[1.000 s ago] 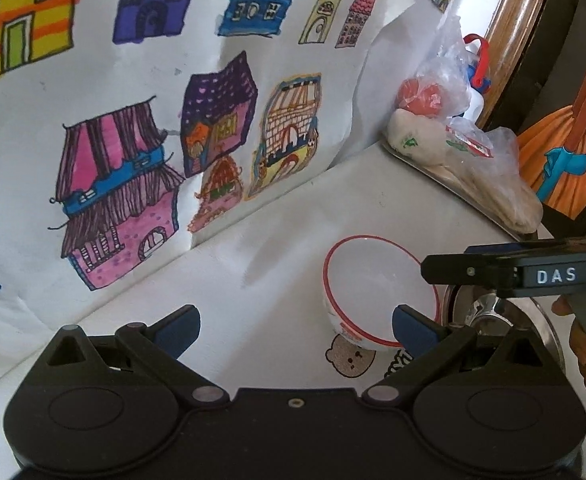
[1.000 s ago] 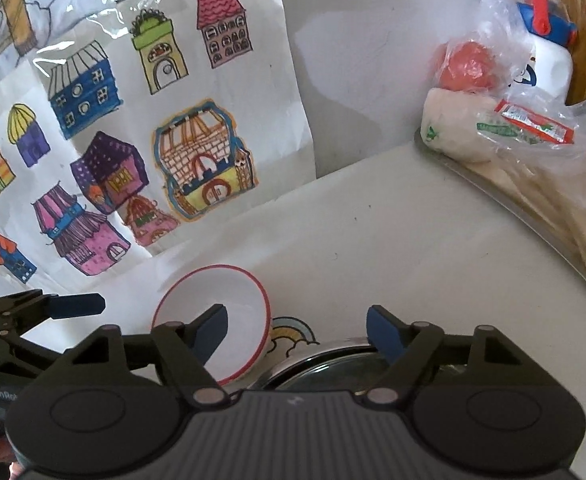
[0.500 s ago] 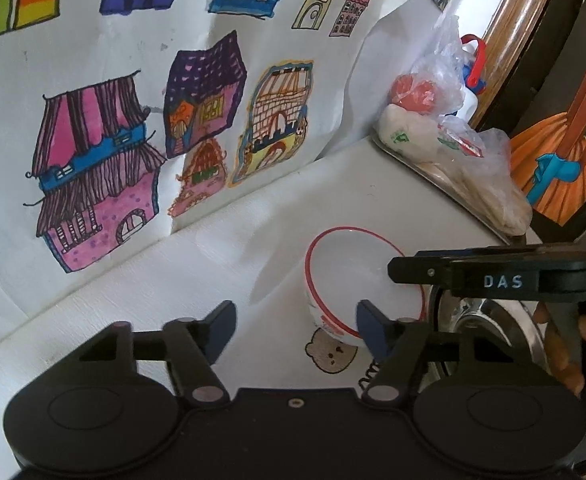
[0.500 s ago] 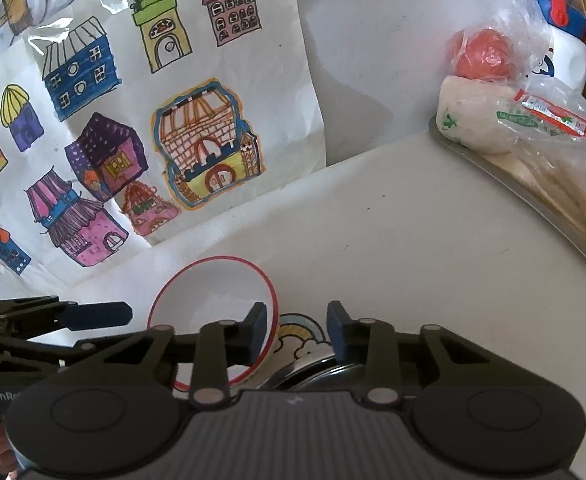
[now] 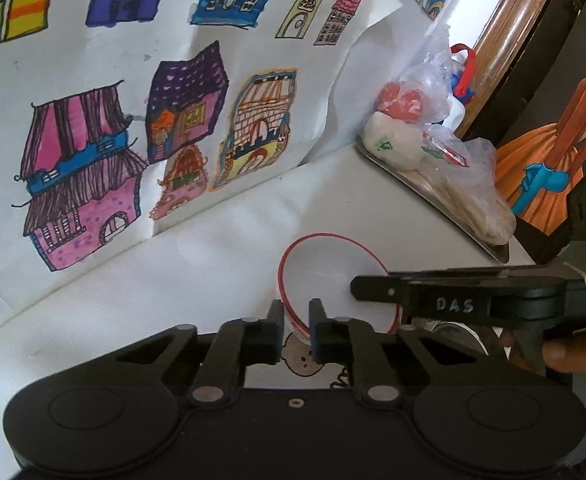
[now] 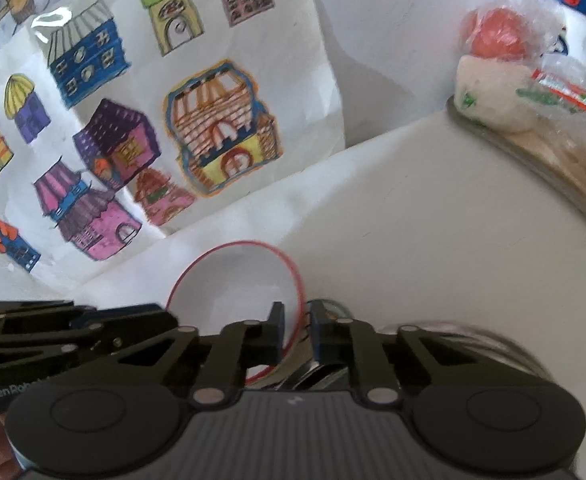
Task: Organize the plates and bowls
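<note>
Left wrist view: the left tool [image 5: 295, 320] is closing narrow across the near rim of the red-rimmed white bowl [image 5: 325, 268] on the white tabletop [image 5: 173, 280], the rim between its fingers. The right tool [image 6: 295, 322] is closing likewise on the opposite rim. I'd lift level, both sides together. Only the right wrist view shows the steel plate [image 6: 473, 340] touching the bowl; only the left shows the bear print [image 5: 299, 360].

A white table [image 5: 221, 248] meets a wall hung with house drawings [image 5: 141, 92].
</note>
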### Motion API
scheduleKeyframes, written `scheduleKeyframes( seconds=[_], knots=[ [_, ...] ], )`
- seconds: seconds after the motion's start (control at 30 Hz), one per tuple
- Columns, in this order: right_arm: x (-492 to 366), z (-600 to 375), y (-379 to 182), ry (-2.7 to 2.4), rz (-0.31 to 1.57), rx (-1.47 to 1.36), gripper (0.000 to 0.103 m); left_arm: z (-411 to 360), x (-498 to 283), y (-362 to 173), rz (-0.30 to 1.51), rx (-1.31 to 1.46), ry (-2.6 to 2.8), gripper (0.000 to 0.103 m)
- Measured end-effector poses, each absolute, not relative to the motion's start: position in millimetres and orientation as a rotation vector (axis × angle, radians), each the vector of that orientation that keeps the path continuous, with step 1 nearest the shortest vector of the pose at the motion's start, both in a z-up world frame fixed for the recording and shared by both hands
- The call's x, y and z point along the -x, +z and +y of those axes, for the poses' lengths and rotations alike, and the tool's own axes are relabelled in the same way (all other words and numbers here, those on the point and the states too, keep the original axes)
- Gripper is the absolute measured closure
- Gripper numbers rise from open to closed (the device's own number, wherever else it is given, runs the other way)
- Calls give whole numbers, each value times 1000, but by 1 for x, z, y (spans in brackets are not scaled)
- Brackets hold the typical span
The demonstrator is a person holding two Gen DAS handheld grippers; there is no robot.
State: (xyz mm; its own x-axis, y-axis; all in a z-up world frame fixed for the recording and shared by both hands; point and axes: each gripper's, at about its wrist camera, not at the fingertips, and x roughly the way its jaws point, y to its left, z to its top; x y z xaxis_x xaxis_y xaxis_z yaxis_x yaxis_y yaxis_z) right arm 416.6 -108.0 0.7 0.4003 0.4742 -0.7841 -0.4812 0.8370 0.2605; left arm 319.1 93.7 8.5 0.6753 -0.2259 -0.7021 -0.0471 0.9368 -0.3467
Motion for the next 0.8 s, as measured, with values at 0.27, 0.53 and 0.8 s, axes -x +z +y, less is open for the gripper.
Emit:
scheduleKeyframes(
  seconds=[0.27, 0.53, 0.8],
  knots=[
    [-412, -106, 2, 600, 984, 20, 90, 98, -319, 9, 832, 377, -83, 95],
    [-408, -106, 2, 592, 984, 8, 92, 102, -316, 9, 834, 398, -67, 97],
    [-403, -107, 13, 598, 958, -3, 93, 109, -310, 18, 813, 429, -58, 100]
  ],
)
